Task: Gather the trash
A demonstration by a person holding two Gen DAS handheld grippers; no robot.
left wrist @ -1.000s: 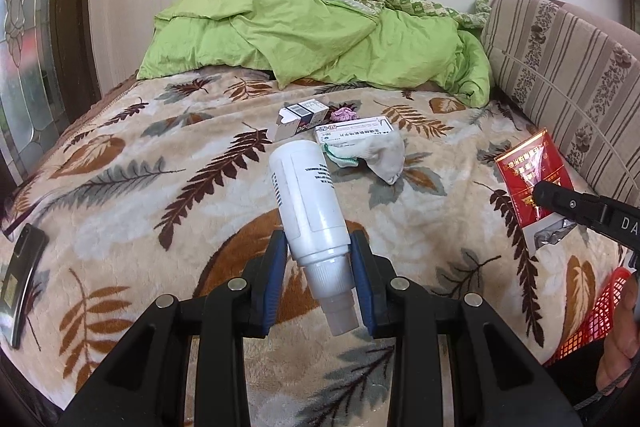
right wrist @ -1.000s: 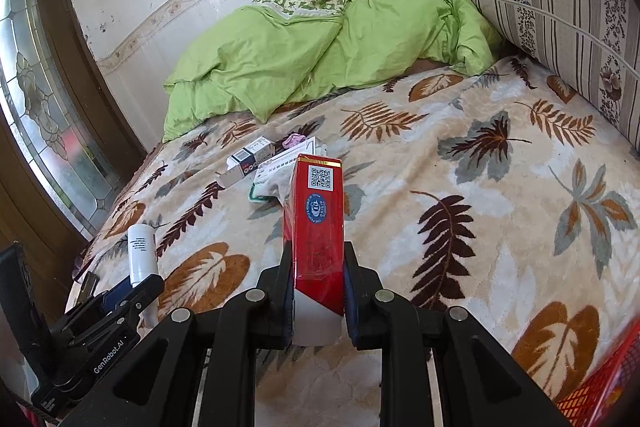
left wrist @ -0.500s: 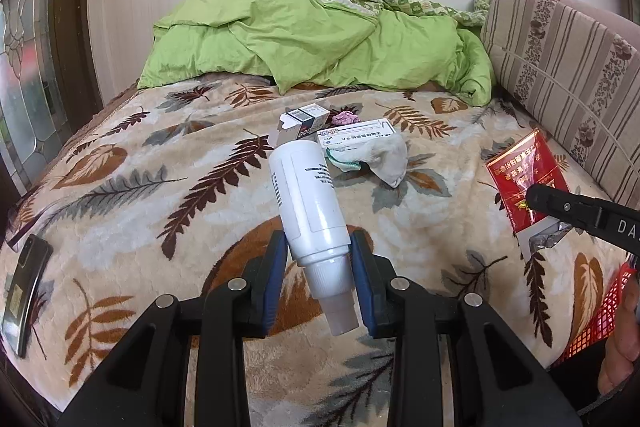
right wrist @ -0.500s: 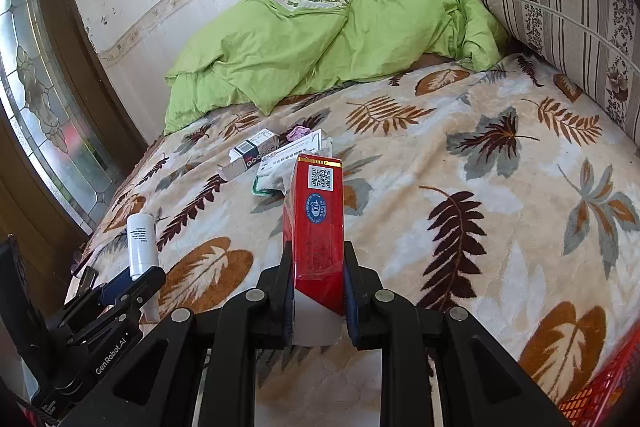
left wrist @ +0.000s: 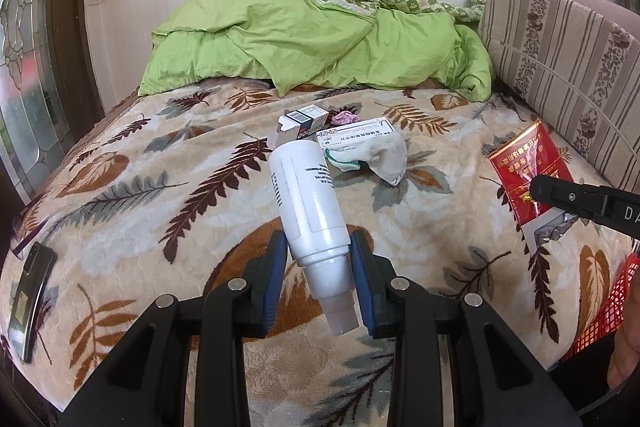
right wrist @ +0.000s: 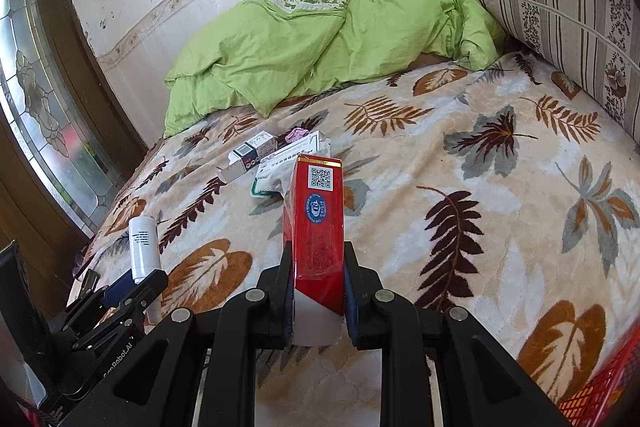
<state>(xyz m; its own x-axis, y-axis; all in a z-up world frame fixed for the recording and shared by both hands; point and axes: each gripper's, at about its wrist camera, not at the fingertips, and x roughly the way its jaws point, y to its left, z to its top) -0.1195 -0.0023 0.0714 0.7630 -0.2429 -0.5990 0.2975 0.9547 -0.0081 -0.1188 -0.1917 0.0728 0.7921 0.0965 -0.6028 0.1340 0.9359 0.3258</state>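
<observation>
You've got a white plastic spray bottle (left wrist: pixel 308 203) clamped nozzle-back, a red cigarette pack (right wrist: pixel 316 219) pinched upright above the blanket.

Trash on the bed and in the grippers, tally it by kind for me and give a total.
Bottles: 1, white bottle, in left gripper
Boxes: 3, red box in right gripper, black-and-white carton, white medicine box
Cloth: 1, whitish rag
Pink scrap: 1
Total: 6

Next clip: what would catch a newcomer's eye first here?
Both tools are full: the left tool grips a white bottle above the leaf-patterned blanket, and the right tool grips a red carton. Further up the bed, small boxes and a crumpled cloth lie before a green duvet.
</observation>
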